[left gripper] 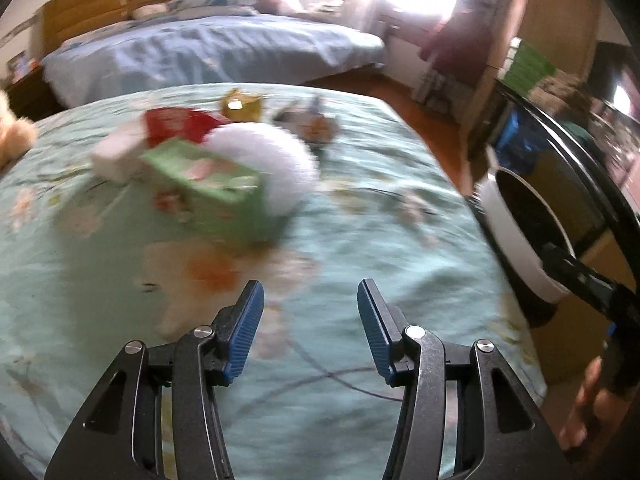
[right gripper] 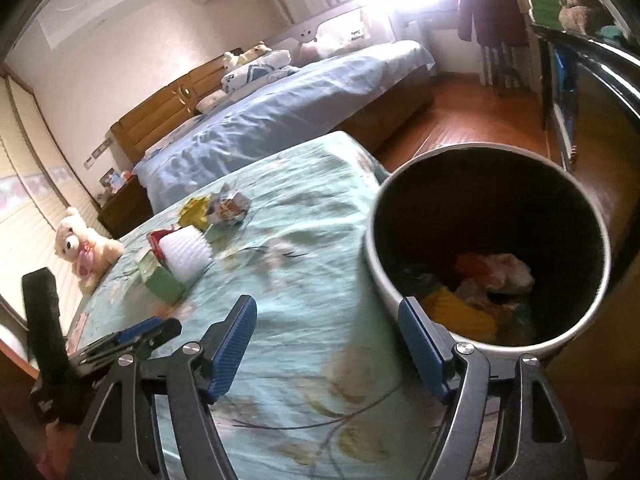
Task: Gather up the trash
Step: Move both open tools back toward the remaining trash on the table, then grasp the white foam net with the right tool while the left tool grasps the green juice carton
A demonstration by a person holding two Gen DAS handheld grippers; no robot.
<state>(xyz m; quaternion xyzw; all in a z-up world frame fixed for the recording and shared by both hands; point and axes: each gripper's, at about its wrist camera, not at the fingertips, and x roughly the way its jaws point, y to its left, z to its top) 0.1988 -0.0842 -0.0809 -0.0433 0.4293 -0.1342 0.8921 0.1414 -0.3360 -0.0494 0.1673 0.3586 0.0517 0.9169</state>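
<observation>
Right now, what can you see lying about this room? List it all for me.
green box: one, green, near bed, front of the pile
white ribbed piece: one, white, against the green box
red packet: one, red, behind the white piece
yellow wrapper: one, yellow, farther back
crumpled carton: one, grey-white, beside the yellow wrapper
teddy bear: one, cream, bed's left edge
bin: one, white outside, dark inside, beside the bed, trash inside
far bed: one, blue sheet
left gripper: fingers apart, empty
right gripper: fingers apart, empty

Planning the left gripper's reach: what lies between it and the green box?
Only bare floral bedspread lies between the left gripper and the green box; the left wrist view shows it.
</observation>
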